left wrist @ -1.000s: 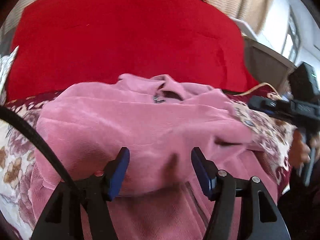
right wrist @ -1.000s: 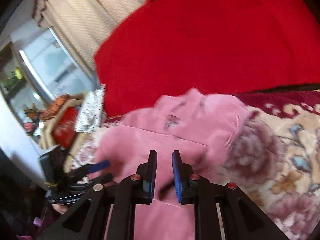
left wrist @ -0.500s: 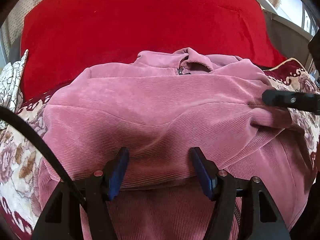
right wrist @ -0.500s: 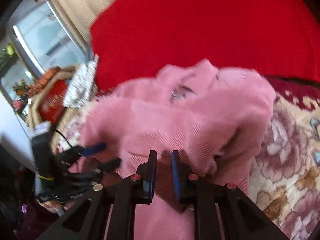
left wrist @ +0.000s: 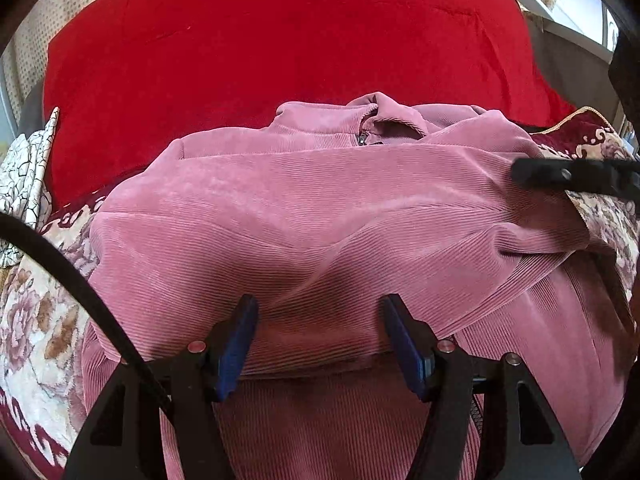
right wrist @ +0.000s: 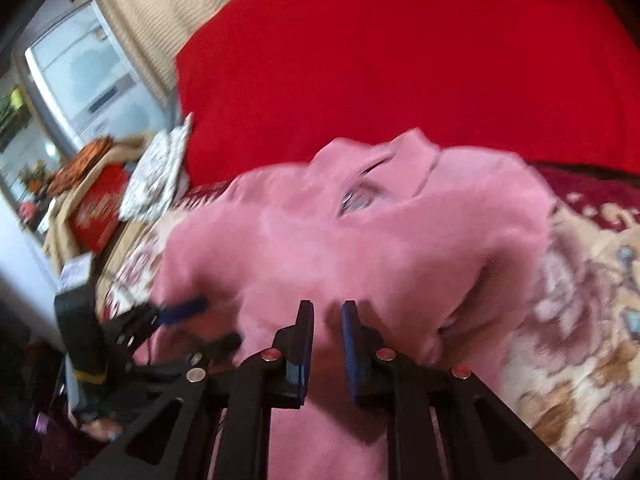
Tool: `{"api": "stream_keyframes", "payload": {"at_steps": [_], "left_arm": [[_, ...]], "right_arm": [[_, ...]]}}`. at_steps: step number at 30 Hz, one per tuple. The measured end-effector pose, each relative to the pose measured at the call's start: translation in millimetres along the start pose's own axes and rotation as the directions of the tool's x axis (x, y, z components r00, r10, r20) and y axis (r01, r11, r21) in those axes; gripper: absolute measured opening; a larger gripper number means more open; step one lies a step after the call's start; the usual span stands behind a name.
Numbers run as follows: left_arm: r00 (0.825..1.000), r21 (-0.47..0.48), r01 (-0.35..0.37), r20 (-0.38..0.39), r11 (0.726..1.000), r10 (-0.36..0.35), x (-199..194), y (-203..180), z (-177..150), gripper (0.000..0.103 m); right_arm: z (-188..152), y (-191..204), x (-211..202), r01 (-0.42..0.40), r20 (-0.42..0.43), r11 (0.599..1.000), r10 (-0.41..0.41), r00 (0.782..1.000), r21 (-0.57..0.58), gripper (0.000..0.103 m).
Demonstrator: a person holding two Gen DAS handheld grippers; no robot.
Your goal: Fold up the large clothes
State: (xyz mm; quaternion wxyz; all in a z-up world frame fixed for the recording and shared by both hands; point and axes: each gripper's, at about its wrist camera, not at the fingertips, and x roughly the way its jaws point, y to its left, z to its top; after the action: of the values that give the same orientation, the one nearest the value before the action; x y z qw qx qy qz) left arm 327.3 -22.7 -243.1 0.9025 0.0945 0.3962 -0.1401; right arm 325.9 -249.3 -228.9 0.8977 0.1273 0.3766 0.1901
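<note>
our wide left gripper (left wrist: 320, 344) straddles the pink corduroy jacket's (left wrist: 304, 216) folded edge just ahead; its length runs crosswise; the right gripper (right wrist: 327, 344) is nearly closed.

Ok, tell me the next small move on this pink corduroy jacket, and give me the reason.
Probably open the right gripper and let its fold drop. The pink corduroy jacket already lies doubled over itself on the floral bedcover, collar toward the red blanket. The left gripper stands wide over the folded edge, pinching nothing, while the right one looks nearly shut on cloth, though blur hides the contact.
</note>
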Motion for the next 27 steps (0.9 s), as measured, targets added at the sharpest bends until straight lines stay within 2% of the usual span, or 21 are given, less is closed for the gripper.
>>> {"api": "stream_keyframes", "payload": {"at_steps": [2, 4, 7, 10, 13, 15, 17, 19, 21, 23, 27], "left_arm": [[1.000, 0.002, -0.003, 0.000, 1.000, 0.003, 0.4, -0.4, -0.2, 0.066], [1.000, 0.006, -0.008, 0.001, 1.000, 0.008, 0.2, -1.1, -0.1, 0.066], [1.000, 0.011, -0.015, 0.000, 1.000, 0.015, -0.6, -1.2, 0.3, 0.066], [0.998, 0.019, -0.052, 0.027, 0.998, 0.051, -9.2, 2.3, 2.4, 0.066], [0.994, -0.042, -0.062, 0.089, 0.997, 0.066, -26.4, 18.0, 5.9, 0.066], [0.988, -0.102, -0.080, 0.126, 0.992, 0.093, -35.0, 31.0, 7.4, 0.067], [0.984, -0.142, -0.118, 0.119, 0.983, 0.135, -32.7, 39.9, 7.3, 0.073], [0.988, -0.159, -0.132, 0.061, 0.978, 0.143, -19.7, 43.5, 5.4, 0.074], [0.986, -0.134, -0.162, 0.012, 0.978, 0.165, -6.9, 41.5, 3.8, 0.074], [0.981, -0.084, -0.192, 0.023, 0.978, 0.195, -5.3, 33.3, 3.5, 0.074], [0.985, -0.083, -0.163, 0.041, 0.983, 0.167, -7.2, 27.9, 3.5, 0.074]], "right_arm": [[2.5, -9.1, 10.1, 0.025, -0.021, 0.998, -0.024, 0.999, 0.050, 0.017], [1.9, -15.9, 24.8, 0.036, -0.078, 0.996, -0.030, 0.996, 0.076, 0.018], [3.5, -8.8, 21.5, 0.039, -0.063, 0.998, -0.036, 0.997, 0.050, 0.017], [1.6, -5.0, 10.0, -0.011, -0.026, 0.999, 0.012, 1.000, 0.053, 0.018], [-4.7, -6.8, -8.4, -0.061, 0.009, 0.997, 0.061, 0.998, 0.036, 0.019], [-8.9, -2.2, -8.6, -0.056, -0.002, 0.998, 0.056, 0.998, 0.014, 0.020], [-14.5, -1.7, 1.0, -0.037, -0.044, 0.999, 0.037, 0.998, 0.008, 0.038], [-19.6, -1.6, 16.3, -0.016, -0.079, 1.000, 0.016, 0.997, 0.002, 0.046], [-20.9, 10.0, 16.0, 0.029, -0.061, 0.998, -0.032, 0.998, -0.058, 0.046], [-22.8, 19.9, 11.3, 0.066, -0.025, 0.992, -0.069, 0.997, -0.106, 0.046], [-26.2, 36.9, -3.8, 0.159, 0.063, 0.967, -0.149, 0.987, -0.199, 0.046]]}}
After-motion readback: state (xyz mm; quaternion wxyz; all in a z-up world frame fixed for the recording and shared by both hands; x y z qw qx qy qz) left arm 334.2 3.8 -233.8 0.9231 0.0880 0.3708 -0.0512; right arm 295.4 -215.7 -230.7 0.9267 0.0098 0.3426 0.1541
